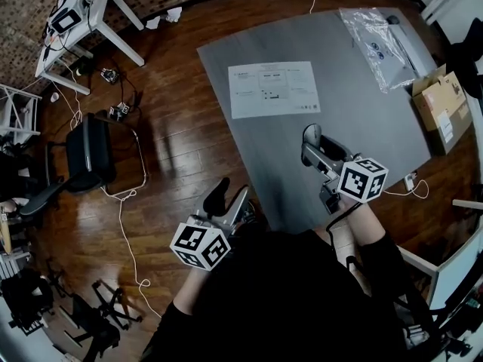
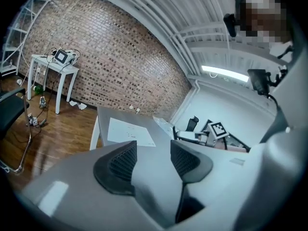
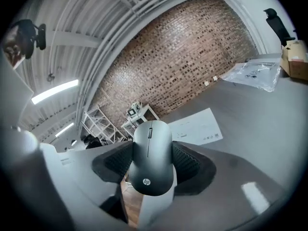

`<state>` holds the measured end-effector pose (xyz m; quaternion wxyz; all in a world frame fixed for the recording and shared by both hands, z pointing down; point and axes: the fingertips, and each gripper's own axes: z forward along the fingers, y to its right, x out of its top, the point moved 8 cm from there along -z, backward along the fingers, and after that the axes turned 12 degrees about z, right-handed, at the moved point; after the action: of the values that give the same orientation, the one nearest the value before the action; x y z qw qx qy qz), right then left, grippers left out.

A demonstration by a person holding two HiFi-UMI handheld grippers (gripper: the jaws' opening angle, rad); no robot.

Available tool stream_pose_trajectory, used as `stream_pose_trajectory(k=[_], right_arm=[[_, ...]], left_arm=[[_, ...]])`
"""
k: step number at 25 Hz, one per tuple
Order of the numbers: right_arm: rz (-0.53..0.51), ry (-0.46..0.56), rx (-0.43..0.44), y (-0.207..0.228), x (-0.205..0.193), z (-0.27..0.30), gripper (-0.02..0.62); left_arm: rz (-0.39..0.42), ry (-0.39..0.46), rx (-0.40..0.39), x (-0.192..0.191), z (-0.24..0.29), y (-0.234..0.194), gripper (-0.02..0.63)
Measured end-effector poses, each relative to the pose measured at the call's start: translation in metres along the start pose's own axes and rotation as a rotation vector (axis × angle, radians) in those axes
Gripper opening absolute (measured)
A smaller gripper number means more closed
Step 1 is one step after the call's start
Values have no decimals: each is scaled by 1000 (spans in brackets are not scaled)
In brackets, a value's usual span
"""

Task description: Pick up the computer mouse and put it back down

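Note:
A dark grey computer mouse (image 3: 152, 158) sits lengthwise between the ribbed pads of my right gripper (image 3: 152, 161), which is shut on its sides. From the head view, that gripper (image 1: 312, 143) is low over the near part of the grey table (image 1: 355, 104), and the mouse (image 1: 310, 133) shows at its tips. I cannot tell whether the mouse touches the tabletop. My left gripper (image 1: 226, 196) hangs off the table's near-left edge, above the wooden floor. Its jaws are open with nothing between them (image 2: 153, 154).
A white printed sheet (image 1: 273, 89) lies mid-table, with a clear plastic bag (image 1: 377, 36) at the far right corner. A cardboard box (image 1: 441, 108) stands off the right edge, and a white cable (image 1: 411, 188) trails near it. A black chair (image 1: 87, 153) stands on the floor to the left.

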<state>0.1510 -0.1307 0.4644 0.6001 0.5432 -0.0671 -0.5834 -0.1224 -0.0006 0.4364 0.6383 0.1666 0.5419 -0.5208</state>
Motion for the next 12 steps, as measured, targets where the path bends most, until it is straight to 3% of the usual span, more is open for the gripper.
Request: stream_pose_trajectory(k=[12], right_arm=[[-198, -332, -332, 82, -31, 98, 262]], left_arm=[[-47, 11, 70, -13, -29, -9, 204]])
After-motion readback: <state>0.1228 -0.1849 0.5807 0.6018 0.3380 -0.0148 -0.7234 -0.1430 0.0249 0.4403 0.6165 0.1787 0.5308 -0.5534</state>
